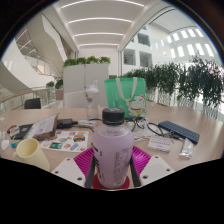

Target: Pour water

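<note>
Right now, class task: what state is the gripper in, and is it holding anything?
Gripper: shut on the bottle, both pink pads pressing its sides, held upright above the table.

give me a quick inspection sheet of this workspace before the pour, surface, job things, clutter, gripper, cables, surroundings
surface: white table, crowded at its far side.
job's things: clear bottle with a white cap, upright between the fingers; yellow cup apart from it on the table.
clutter: colour swatch card, green bag, dark flat case, small items too blurred to name.
gripper: gripper with pink pads on either side of the bottle; whether both press on it cannot be told.
cables: dark cable looped near the green bag.
surroundings: indoor atrium, plants, ceiling light strips.
</note>
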`<state>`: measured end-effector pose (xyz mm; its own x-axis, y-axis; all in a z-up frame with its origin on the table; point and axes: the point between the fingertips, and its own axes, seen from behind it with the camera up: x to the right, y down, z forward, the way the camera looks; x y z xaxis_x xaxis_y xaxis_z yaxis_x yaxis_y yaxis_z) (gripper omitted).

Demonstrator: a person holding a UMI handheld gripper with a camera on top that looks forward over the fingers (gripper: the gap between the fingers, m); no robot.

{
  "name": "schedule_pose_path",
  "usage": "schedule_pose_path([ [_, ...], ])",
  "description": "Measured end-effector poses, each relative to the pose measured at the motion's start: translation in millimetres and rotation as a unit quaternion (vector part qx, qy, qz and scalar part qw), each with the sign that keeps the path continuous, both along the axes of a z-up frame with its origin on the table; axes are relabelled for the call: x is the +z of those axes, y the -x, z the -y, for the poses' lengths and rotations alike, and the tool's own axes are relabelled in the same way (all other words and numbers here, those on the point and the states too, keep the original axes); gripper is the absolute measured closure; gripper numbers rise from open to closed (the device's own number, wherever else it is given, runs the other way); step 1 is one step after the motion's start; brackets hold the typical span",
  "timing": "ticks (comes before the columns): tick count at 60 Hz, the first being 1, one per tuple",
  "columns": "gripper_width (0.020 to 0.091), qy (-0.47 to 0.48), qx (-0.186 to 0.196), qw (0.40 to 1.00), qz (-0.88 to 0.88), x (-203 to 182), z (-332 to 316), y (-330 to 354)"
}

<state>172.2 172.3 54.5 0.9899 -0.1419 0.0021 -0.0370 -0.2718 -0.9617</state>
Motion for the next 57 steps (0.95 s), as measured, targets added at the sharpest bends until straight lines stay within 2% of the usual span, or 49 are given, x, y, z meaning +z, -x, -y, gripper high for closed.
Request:
schedule_pose_path([
  [4,0.0511,0.012,-0.006,1.0,-0.009,-5.1,1.0,-2.1],
  [5,0.0483,0.024,-0.009,1.0,-0.012,-7.9,4.2,-1.3],
  [7,0.0395,0.052,-0.015,0.998,-0.017,-15.8,12.2,-1.8],
  [9,0.0278,0.071,-0.021,0.997,-0.022,-17.6,20.8,-0.4],
  [10,0.0251,0.073,-0.024,0.997,-0.024,-20.1,22.2,-1.6],
  [13,0.0274,0.075,-0.033,0.996,-0.032,-13.7,36.3,2.3],
  [21,0.0268,0.082,-0.04,0.995,-0.038,8.7,84.5,21.7],
  [44,0.0267,0.083,-0.063,0.995,-0.004,133.9,286.2,141.0],
  [57,0.0269,0.082,-0.073,0.994,-0.021,170.2,374.3,207.4],
])
